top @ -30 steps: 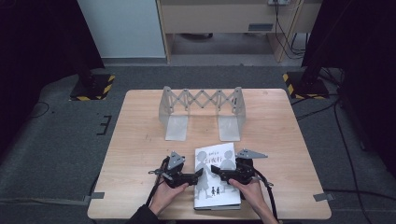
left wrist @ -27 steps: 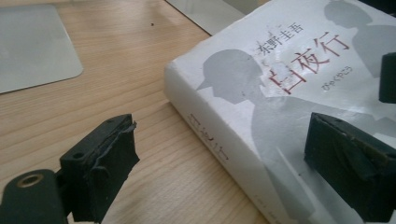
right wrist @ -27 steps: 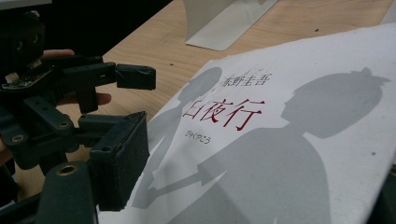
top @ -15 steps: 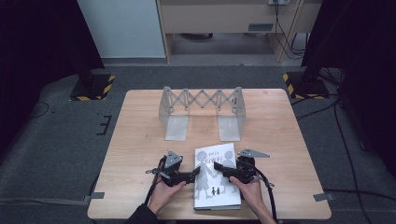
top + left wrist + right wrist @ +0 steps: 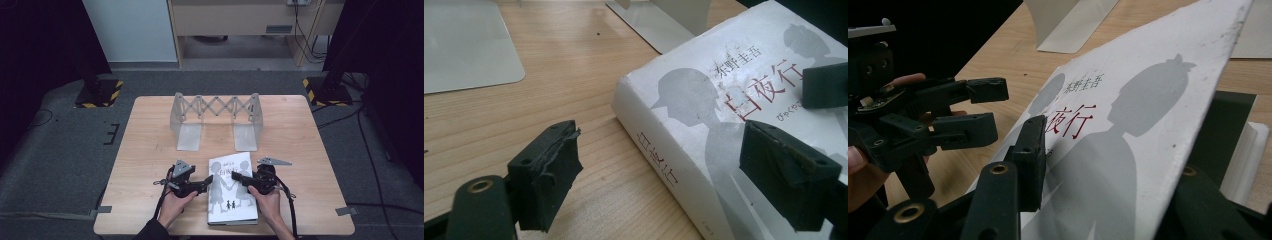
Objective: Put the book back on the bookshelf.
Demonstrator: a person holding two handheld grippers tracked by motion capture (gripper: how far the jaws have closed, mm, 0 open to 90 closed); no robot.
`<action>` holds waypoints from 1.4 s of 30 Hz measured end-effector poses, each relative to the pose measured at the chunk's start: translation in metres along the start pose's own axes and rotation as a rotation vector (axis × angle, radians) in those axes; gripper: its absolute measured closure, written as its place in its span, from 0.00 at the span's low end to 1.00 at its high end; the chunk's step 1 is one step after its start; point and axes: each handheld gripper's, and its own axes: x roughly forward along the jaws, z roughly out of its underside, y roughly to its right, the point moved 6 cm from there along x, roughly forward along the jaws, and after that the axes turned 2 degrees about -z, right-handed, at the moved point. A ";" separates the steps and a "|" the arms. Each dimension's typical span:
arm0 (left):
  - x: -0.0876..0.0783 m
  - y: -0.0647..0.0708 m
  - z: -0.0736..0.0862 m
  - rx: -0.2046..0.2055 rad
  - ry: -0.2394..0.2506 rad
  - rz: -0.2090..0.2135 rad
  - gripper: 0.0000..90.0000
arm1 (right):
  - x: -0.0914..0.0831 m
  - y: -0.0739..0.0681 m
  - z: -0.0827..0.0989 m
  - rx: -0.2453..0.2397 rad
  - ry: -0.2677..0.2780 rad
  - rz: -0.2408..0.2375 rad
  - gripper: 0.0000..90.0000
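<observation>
A white paperback book (image 5: pixel 231 200) with grey silhouettes and red characters lies at the table's near edge. My left gripper (image 5: pixel 206 181) is at its left side. In the left gripper view its jaws (image 5: pixel 664 160) straddle the spine (image 5: pixel 659 160), one over the table, one over the cover, neither touching; they have just been closing slightly. My right gripper (image 5: pixel 241 178) reaches in from the right. Its jaws (image 5: pixel 1113 165) have just been closing with the raised front cover (image 5: pixel 1128 115) slanting between them, one finger (image 5: pixel 1030 150) above and one below, still apart.
A grey metal expanding book rack (image 5: pixel 216 117) with two flat feet stands at the back middle of the wooden table (image 5: pixel 150 145). The left gripper (image 5: pixel 980 107) and its hand face the right gripper across the book. Dark floor and cables surround the table.
Both hands stay almost in place beside the book. The right gripper has edged slightly inward over the book's right side.
</observation>
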 end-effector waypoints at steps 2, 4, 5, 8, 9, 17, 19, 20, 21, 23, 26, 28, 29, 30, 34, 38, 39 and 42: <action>0.000 0.000 -0.001 0.000 0.001 0.002 0.17 | -0.001 -0.001 0.000 -0.002 0.003 0.002 0.67; -0.001 0.001 -0.001 -0.001 0.005 0.004 0.17 | -0.001 -0.002 -0.001 -0.017 0.006 0.007 0.68; -0.001 0.001 -0.001 -0.002 0.005 0.009 0.17 | -0.002 -0.003 -0.002 -0.012 0.010 0.008 0.69; -0.001 0.002 -0.002 -0.001 0.010 0.017 0.17 | -0.004 -0.005 -0.004 -0.026 0.028 0.010 0.70; -0.001 0.002 -0.002 -0.001 0.010 0.017 0.17 | -0.004 -0.005 -0.004 -0.026 0.028 0.010 0.70; 0.002 0.014 0.002 0.015 -0.008 0.077 0.16 | -0.012 -0.010 -0.008 -0.044 0.073 -0.011 0.76; 0.002 0.015 0.003 0.021 -0.011 0.082 0.15 | -0.015 -0.012 -0.009 -0.049 0.086 -0.021 0.78; 0.002 0.016 0.003 0.009 0.001 0.102 0.14 | -0.016 -0.013 -0.010 -0.053 0.091 -0.028 0.79; 0.002 0.017 0.003 0.006 0.006 0.113 0.14 | -0.017 -0.013 -0.011 -0.058 0.096 -0.033 0.79; 0.002 0.018 0.003 0.005 0.011 0.121 0.12 | -0.020 -0.015 -0.012 -0.068 0.106 -0.046 0.80; 0.004 0.022 0.004 0.001 0.020 0.182 0.06 | -0.023 -0.018 -0.014 -0.087 0.118 -0.054 0.81; 0.005 0.027 0.005 0.004 0.025 0.218 0.01 | -0.025 -0.020 -0.015 -0.092 0.122 -0.063 0.82; 0.006 0.030 0.006 0.019 0.021 0.250 0.00 | -0.026 -0.021 -0.015 -0.097 0.125 -0.069 0.82; 0.006 0.030 0.006 0.019 0.021 0.250 0.00 | -0.026 -0.021 -0.015 -0.097 0.125 -0.069 0.82; 0.006 0.035 0.006 0.007 0.025 0.286 0.00 | -0.030 -0.024 -0.017 -0.110 0.142 -0.091 0.83; 0.007 0.034 0.007 -0.026 0.020 0.315 0.00 | -0.034 -0.026 -0.018 -0.129 0.160 -0.108 0.83; 0.006 0.034 0.006 -0.022 0.022 0.319 0.00 | -0.035 -0.027 -0.018 -0.133 0.165 -0.112 0.83; 0.006 0.036 0.005 -0.021 0.034 0.319 0.00 | -0.038 -0.028 -0.019 -0.150 0.175 -0.122 0.83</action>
